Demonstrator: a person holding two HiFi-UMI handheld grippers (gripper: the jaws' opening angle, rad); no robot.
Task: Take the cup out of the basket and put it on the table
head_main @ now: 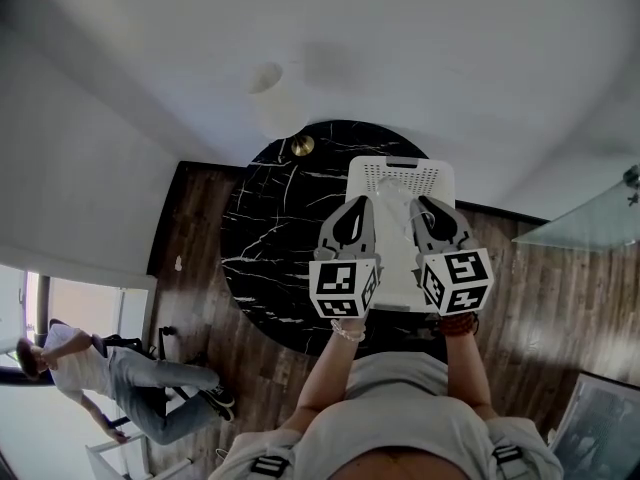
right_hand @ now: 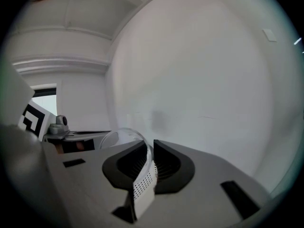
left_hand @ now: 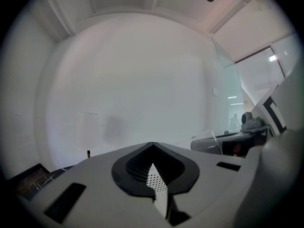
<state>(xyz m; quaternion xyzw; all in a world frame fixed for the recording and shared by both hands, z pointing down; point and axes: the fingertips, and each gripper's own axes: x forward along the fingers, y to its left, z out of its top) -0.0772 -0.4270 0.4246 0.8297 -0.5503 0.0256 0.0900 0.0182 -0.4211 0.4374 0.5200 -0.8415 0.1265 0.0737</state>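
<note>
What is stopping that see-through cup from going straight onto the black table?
Mainly the white basket itself: the right gripper is shut on the rim of the clear cup over the basket, whose perforated wall shows at the jaws. The black table left of the basket looks bare; a small gold object stands at its far edge.

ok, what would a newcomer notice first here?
A white perforated basket sits on the black marble table. The left tool and the right tool are each shut on a perforated basket wall, and a clear cup rim curves up beside the right tool's jaws.
</note>
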